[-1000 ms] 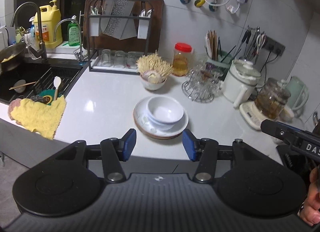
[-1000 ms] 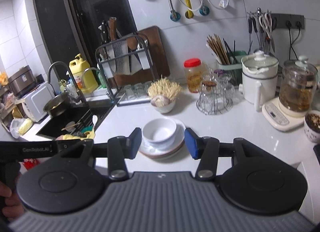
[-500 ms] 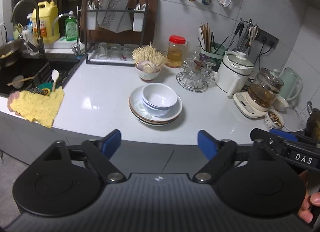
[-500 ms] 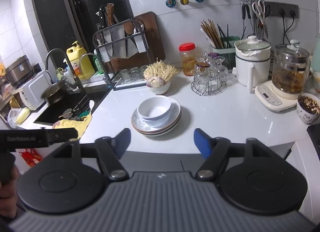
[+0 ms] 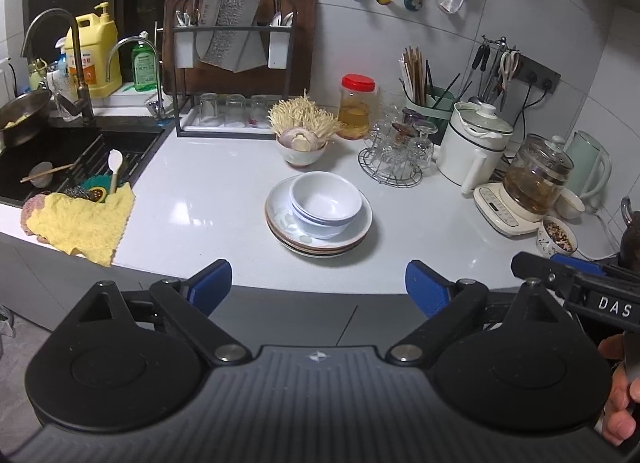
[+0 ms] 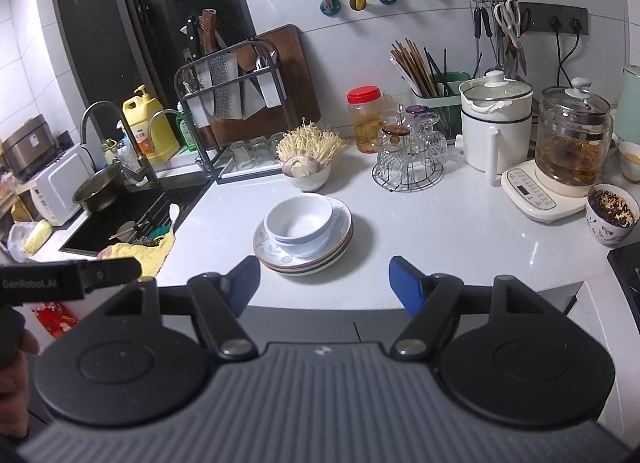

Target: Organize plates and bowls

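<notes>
Two nested white bowls sit in a stack of plates on the white counter. The left gripper hangs in front of the counter's front edge, short of the stack, its blue-padded jaws opening wide with nothing between them. In the right wrist view the same bowls and plates lie just beyond the right gripper. That gripper is open and empty too, at the counter's front edge.
A sink with a yellow cloth over its corner is at the left. Behind the stack stand a mushroom bowl, a glass rack, a white cooker and a glass kettle.
Both grippers have drawn back from the stack toward the counter's front edge, and their jaws have spread apart. The bowls and plates stay in place.
</notes>
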